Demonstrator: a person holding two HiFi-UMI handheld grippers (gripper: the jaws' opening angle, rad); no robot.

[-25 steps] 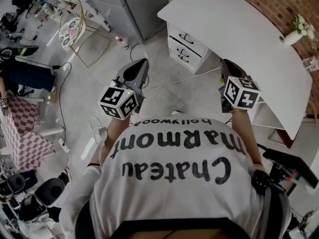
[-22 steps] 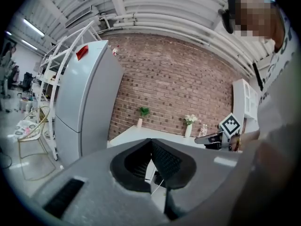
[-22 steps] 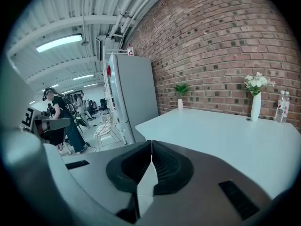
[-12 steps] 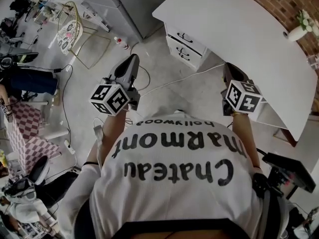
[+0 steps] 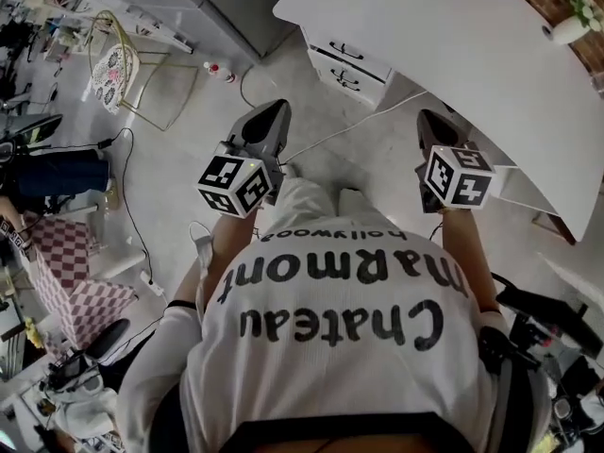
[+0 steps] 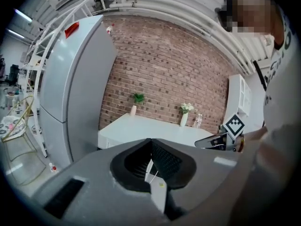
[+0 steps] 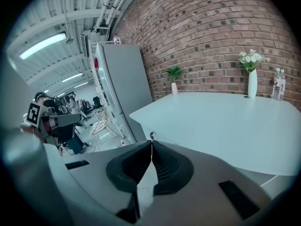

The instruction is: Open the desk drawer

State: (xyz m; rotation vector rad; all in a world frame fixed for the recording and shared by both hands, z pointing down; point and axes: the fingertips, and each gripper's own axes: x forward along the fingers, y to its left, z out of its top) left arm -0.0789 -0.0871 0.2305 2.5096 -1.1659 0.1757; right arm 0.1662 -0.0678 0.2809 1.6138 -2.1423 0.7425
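Since the earlier frame the desk (image 5: pixel 453 55) has been shifted toward the top edge of the head view, its drawers (image 5: pixel 345 64) carried up with it. The jaws of the left gripper (image 5: pixel 276 111) and the right gripper (image 5: pixel 427 121) are pressed together with nothing held. The closed drawers are seen far beyond both, right of the left jaws and left of the right, well apart.

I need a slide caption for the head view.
Both shut, left gripper and right gripper face a desk, drawers closed.
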